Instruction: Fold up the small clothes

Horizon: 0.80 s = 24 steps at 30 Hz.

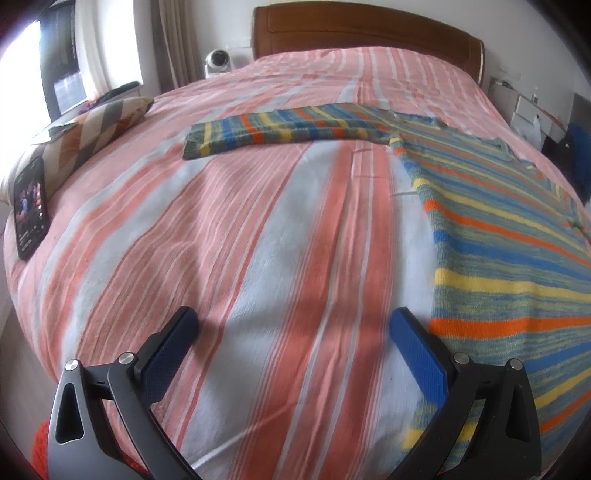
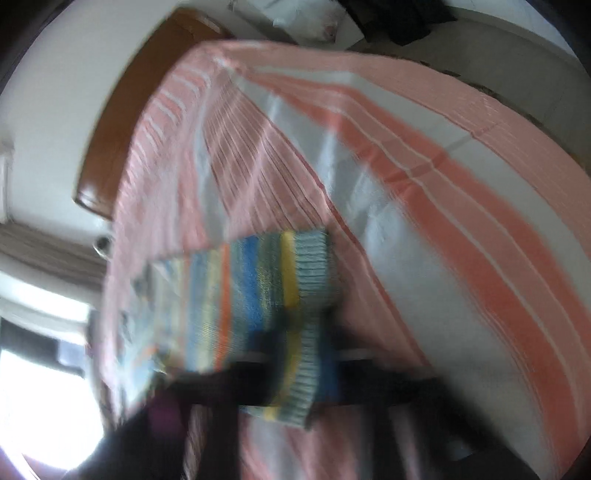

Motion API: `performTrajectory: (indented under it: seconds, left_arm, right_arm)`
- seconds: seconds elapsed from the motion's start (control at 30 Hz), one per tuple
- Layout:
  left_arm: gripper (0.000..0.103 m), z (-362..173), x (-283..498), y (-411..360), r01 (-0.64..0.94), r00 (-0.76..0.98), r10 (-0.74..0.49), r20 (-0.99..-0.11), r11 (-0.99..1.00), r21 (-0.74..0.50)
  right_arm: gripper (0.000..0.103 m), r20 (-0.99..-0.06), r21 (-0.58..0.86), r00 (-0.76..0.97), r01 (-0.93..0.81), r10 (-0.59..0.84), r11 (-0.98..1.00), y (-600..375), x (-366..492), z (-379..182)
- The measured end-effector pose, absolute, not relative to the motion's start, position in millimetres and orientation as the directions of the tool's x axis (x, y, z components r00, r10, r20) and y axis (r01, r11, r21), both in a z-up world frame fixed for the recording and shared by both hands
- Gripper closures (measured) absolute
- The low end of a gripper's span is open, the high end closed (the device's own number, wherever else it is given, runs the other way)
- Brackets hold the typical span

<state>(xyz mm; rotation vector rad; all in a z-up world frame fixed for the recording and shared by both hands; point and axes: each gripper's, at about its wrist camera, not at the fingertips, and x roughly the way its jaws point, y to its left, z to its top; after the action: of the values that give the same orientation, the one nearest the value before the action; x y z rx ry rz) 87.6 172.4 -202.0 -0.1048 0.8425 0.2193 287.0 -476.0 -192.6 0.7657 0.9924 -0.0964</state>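
A: Left wrist view shows the left gripper spread apart and empty, beside the multicoloured striped knit sweater lying flat on the pink-and-white striped bedspread.

B: Right wrist view is blurred; the right gripper looks clamped on the ribbed sleeve cuff. Moving fast, the cuff could slip, or the sleeve could land crooked.

A home bedroom: striped bed with wooden headboard, pillow, curtains.
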Motion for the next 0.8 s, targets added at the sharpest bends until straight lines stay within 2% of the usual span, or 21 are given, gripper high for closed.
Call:
performTrajectory:
  seconds: [0.13,0.23,0.33,0.43,0.5,0.53,0.57,0.6,0.63,0.7,0.8]
  left_arm:
    - [0.0,-202.4,88.3,172.1,-0.235,0.645,0.151,-0.749,0.972,-0.006]
    - [0.0,-202.4,88.3,172.2,-0.232,0.645,0.148,-0.75,0.973,-0.007]
    - [0.0,-202.5,89.2,173.1,-0.226,0.646,0.141,-0.75,0.974,-0.011]
    - [0.0,-202.2,89.9,174.0,-0.225,0.647,0.139,-0.75,0.974,-0.014]
    - [0.0,-202.2,89.6,174.0,-0.226,0.647,0.14,-0.75,0.974,-0.013]
    - [0.0,-202.1,89.6,174.0,-0.226,0.647,0.14,-0.75,0.974,-0.013]
    - [0.0,-202.2,89.1,173.6,-0.226,0.646,0.14,-0.75,0.974,-0.014]
    - [0.0,-202.2,89.1,173.5,-0.224,0.647,0.137,-0.75,0.975,-0.015]
    - [0.0,-202.2,89.1,173.4,-0.223,0.647,0.136,-0.75,0.975,-0.015]
    - [0.0,-201.7,89.7,174.1,-0.221,0.648,0.133,-0.75,0.975,-0.018]
    - [0.0,-201.6,89.2,173.6,-0.222,0.648,0.136,-0.749,0.975,-0.015]
  right_arm:
    - [0.101,-0.775,0.413,0.621,0.355,0.119,0.839,-444.5,297.8,-129.7]
    - [0.101,-0.718,0.374,0.686,0.241,0.116,0.895,-397.0,316.3,-69.2]
    - [0.101,-0.641,0.386,0.73,0.042,0.236,0.921,-310.9,341.7,-10.7]
    - [0.101,-0.6,0.412,0.708,-0.125,0.372,0.902,-227.4,361.8,12.3]
    - [0.097,-0.583,0.48,0.645,-0.217,0.494,0.85,-172.2,378.2,8.8]
    - [0.081,-0.574,0.527,0.597,-0.255,0.561,0.81,-145.3,387.5,2.1]
    - [0.051,-0.565,0.557,0.565,-0.277,0.601,0.783,-127.1,392.0,-4.5]
    - [0.04,-0.549,0.583,0.543,-0.296,0.636,0.756,-112.5,392.5,-11.3]
    - [0.036,-0.533,0.603,0.527,-0.313,0.662,0.734,-99.1,391.4,-18.7]
    - [0.036,-0.524,0.619,0.509,-0.324,0.683,0.716,-95.5,382.5,-27.6]
    - [0.036,-0.557,0.583,0.525,-0.305,0.643,0.753,-112.3,364.9,-45.8]
